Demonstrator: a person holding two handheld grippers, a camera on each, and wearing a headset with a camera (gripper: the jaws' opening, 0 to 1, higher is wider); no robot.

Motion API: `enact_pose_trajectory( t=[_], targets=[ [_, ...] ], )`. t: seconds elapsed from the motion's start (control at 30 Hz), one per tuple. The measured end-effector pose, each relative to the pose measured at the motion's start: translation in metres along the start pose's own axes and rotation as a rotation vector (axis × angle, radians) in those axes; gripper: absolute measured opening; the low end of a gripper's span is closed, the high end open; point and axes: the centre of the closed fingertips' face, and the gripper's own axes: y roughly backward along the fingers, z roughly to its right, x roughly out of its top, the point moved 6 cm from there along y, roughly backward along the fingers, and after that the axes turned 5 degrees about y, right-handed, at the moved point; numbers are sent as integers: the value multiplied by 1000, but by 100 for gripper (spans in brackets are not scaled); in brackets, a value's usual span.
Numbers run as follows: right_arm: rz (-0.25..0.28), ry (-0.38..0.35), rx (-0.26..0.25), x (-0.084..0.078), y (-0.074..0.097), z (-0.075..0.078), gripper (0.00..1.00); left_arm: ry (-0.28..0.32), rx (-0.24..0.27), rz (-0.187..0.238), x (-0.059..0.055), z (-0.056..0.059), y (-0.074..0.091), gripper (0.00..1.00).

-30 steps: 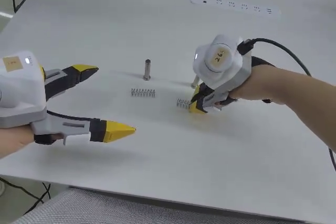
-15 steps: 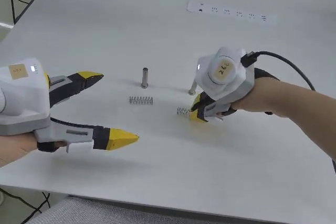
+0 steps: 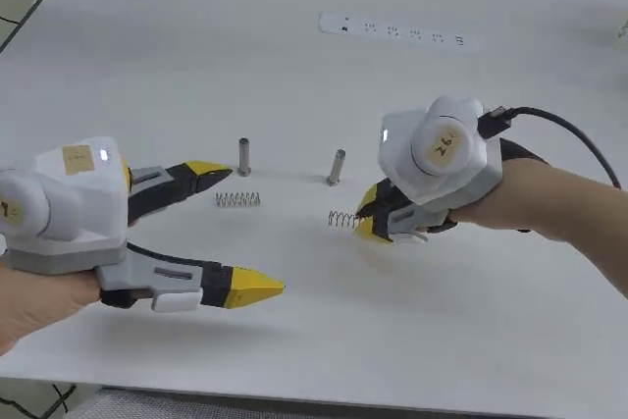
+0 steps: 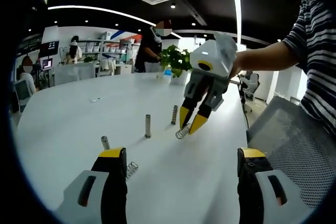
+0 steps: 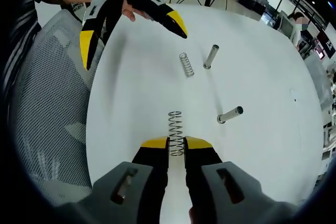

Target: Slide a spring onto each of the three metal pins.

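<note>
"Nearest the table's (image 3: 461, 350) front edge?"
"The left gripper (image 3: 235, 231), jaws wide apart, closer now to the loose spring (image 3: 237, 199)."
"And the right gripper (image 3: 367, 227)?"
"Mid-table, jaws clamped on the held spring (image 3: 340, 219), and it has drawn rightward off the pin (image 3: 336, 166). A second pin (image 3: 243, 156) stands beyond the loose spring."

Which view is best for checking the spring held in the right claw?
Right gripper view: the spring runs straight out from between the tips of the right claw, coils distinct. Head view: a short end pokes out beside the claw. Left gripper view: small, seen from the front at the tips.
</note>
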Motion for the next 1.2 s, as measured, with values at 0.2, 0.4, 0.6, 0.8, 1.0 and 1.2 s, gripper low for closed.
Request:
enact_pose_trajectory(
  t=[0.2,0.4,0.6,0.8,1.0,1.2],
  targets=[
    [12,15,-9,6,8,-6,12,-32,-51,-16,1,5,-14,81],
    [37,25,-8,11,14,-13,12,-36,-97,-12,1,5,-25,69],
    [50,37,-19,15,19,-17,12,-53,-136,-30,-3,6,-39,55],
    [58,57,-22,18,22,-26,12,-47,-181,0,4,12,-50,46],
    [68,60,-26,20,27,-32,12,-69,-228,-12,6,19,-57,29],
    [75,65,-32,23,31,-33,12,-77,-252,-3,9,23,-61,24]
  ],
)
